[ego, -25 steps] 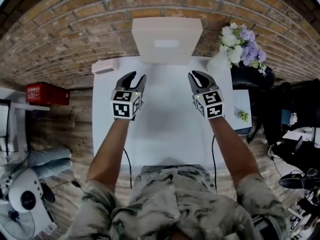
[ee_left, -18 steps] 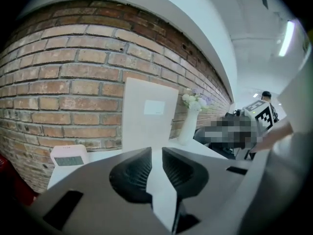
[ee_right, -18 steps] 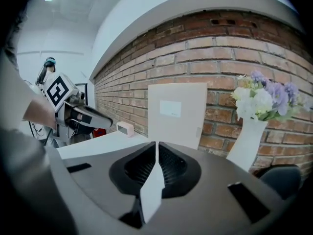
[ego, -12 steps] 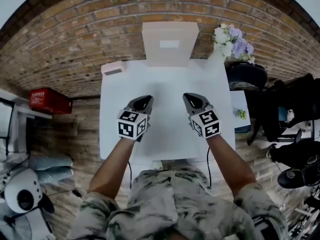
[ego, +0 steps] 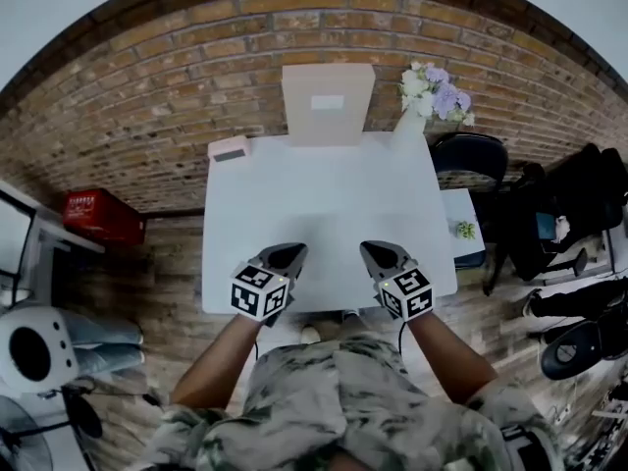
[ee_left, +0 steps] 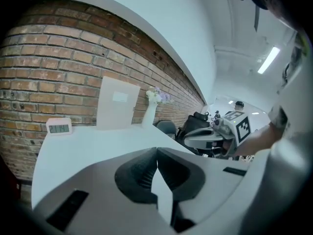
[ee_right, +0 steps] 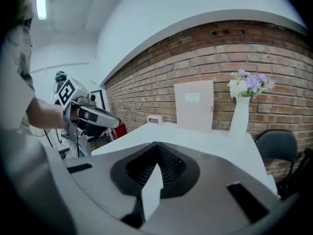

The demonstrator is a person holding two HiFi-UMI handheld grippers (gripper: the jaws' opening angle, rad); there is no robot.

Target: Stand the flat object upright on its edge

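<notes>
The flat object (ego: 329, 104), a white board with a small label, stands upright on its edge at the table's far side, against the brick wall; it also shows in both gripper views (ee_left: 117, 109) (ee_right: 194, 105). Both grippers hang over the near edge of the white table (ego: 329, 194), far from the board. My left gripper (ego: 292, 254) (ee_left: 156, 150) has just been closing and is shut with nothing between its jaws. My right gripper (ego: 372, 252) (ee_right: 157, 144) is shut and empty too. Each gripper sees the other beside it.
A small pink clock (ego: 230, 148) sits at the table's far left corner, a white vase of flowers (ego: 424, 94) at the far right. A dark chair (ego: 469, 155) stands right of the table, a red box (ego: 103, 216) and a fan (ego: 29, 353) on the left.
Both grippers drew back from near the board to the table's near edge. Their jaws, open a second ago, closed on nothing. The board has stayed upright at the wall.
</notes>
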